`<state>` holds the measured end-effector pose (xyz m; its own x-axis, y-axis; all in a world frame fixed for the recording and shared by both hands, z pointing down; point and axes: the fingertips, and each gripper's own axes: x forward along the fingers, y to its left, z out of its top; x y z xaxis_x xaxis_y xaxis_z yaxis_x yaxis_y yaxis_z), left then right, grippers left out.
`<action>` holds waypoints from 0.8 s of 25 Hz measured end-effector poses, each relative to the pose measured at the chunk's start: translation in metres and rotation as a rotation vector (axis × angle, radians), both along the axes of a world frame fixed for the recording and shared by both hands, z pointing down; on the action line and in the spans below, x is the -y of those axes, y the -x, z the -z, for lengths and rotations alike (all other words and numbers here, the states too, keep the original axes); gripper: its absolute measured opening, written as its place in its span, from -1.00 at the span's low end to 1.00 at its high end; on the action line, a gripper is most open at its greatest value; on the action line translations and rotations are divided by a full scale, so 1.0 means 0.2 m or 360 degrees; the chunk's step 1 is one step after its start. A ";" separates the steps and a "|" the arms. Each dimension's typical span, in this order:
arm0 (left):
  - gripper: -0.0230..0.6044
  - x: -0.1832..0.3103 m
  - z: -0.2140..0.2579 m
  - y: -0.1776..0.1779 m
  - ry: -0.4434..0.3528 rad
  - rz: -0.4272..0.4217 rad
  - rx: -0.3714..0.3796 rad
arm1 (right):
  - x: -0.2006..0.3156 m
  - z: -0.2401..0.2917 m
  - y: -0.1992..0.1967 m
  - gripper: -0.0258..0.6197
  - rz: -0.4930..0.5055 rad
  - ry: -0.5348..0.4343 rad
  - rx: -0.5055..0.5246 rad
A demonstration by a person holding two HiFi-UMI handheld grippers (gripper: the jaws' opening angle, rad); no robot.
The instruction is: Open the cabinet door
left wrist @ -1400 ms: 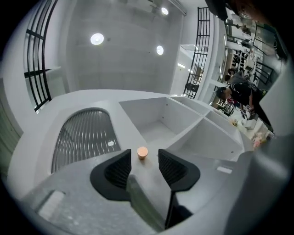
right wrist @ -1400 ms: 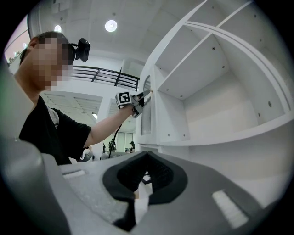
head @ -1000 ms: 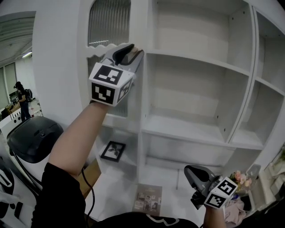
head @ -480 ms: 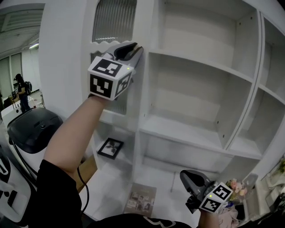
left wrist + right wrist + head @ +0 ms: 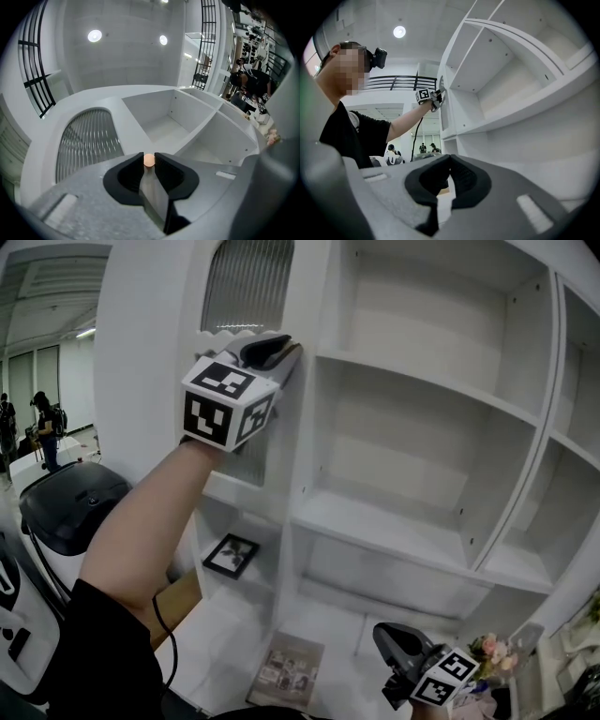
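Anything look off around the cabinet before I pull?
Nothing damaged or askew. The left claw has just closed on the cabinet door knob. Only loose items: a framed picture and a printed sheet, lying down low in the head view.

Bright, even light; fisheye-warped, vignetted edges.

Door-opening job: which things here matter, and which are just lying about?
In the job:
- cabinet door
- knob
- left gripper, whose jaws have just been closing and are clamped on the knob

Lying about:
- framed picture
- booklet
- flowers
- right gripper, low and holding nothing
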<state>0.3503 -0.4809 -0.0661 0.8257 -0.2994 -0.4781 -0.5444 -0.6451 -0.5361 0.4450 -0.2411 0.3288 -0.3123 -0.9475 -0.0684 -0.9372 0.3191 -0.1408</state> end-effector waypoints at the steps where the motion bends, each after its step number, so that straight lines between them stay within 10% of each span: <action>1: -0.71 0.00 0.00 0.00 0.0002 -0.0003 0.0000 | -0.01 -0.01 0.00 -0.92 -0.0008 0.0009 0.0003; 20: -0.71 -0.14 0.01 0.27 0.0015 -0.0231 0.0090 | 0.08 0.15 0.51 -0.92 -0.0051 -0.0113 -0.0017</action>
